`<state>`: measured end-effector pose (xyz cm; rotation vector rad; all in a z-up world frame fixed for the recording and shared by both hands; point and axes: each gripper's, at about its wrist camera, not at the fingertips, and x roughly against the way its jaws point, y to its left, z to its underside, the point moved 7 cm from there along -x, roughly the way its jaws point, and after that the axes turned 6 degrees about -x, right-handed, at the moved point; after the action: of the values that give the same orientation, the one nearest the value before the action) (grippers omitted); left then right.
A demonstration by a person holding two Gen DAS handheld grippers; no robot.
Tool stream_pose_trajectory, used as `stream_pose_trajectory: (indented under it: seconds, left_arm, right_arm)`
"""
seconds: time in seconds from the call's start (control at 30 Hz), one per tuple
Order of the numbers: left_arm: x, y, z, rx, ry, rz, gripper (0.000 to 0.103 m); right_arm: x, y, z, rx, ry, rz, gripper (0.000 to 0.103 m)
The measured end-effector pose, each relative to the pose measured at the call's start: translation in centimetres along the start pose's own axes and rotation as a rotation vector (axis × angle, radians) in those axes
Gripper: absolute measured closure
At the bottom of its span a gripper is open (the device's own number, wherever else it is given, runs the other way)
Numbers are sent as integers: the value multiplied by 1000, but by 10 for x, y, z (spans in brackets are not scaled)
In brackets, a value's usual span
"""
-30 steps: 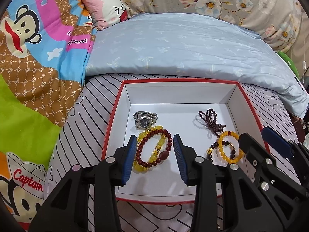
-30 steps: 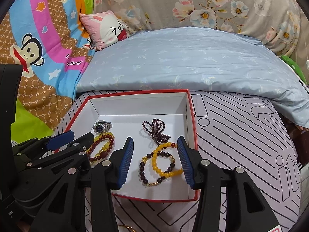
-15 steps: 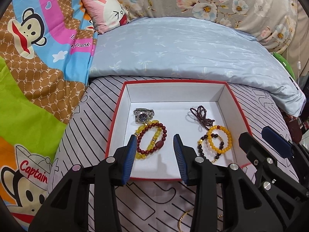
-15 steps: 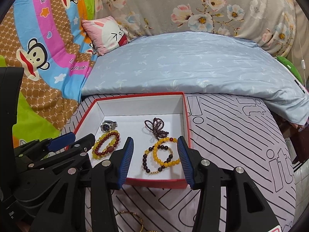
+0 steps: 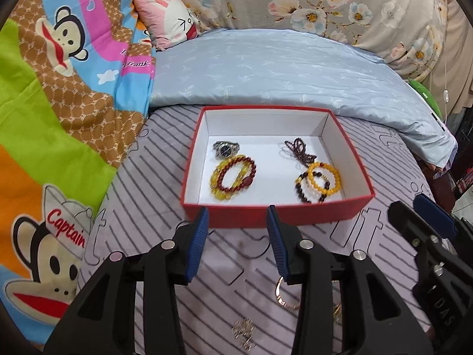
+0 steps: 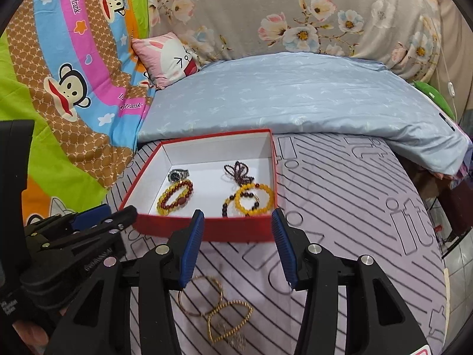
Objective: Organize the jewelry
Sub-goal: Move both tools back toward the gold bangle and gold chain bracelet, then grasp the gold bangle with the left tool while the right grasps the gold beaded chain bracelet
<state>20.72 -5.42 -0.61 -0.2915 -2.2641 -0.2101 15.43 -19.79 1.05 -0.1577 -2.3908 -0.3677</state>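
The red shallow cardboard box with the white lining (image 5: 275, 216) is seen lying on the bed's lilac striped sheet (image 6: 340, 195); inside it, a steel wristwatch (image 5: 225, 148) is set at the back left, a red-and-amber beaded bracelet pair (image 5: 233, 179) just in front of it, a dark purple beaded strand (image 5: 297, 151) at the back right, a yellow beaded bracelet over a dark beaded one (image 5: 319, 181) in front of that. The left tool (image 5: 238, 241) is held wide apart and empty, short of the box's near wall; the right tool (image 6: 238, 247) is likewise spread wide, nothing between its blue pads (image 6: 192, 245). Outside the box, on the sheet under the right tool, thin gold bangles and a fine gold beaded chain (image 6: 215, 310) are left lying, overlapped and possibly tangled; these are judged the pieces not yet sorted. They are expected to be very light, slippery and limp; the chain is likely to slide or drape, the bangles to be stiffer. A hold is best taken across a bangle's rim where it stands clear of the chain, with the soft sheet allowed for underneath.
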Motion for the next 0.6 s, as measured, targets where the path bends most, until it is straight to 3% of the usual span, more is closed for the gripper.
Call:
stream_pose_trajectory:
  seconds: [0.3,0.37,0.43,0.6]
  left_arm:
    - [7,17,57,42,67,1,61]
    - [8,15,70,37,81,9,58]
    - [9,13,82,29,91,10,48]
    - [9,4,111,10,119,27,46]
  right_arm:
    - [13,-32,53,-40,61,35,56]
    - [14,-38,65,-46,80,47,56]
    - [14,-44,76,-48,96,56,56]
    - [13,-56,104,-62,143,69,56]
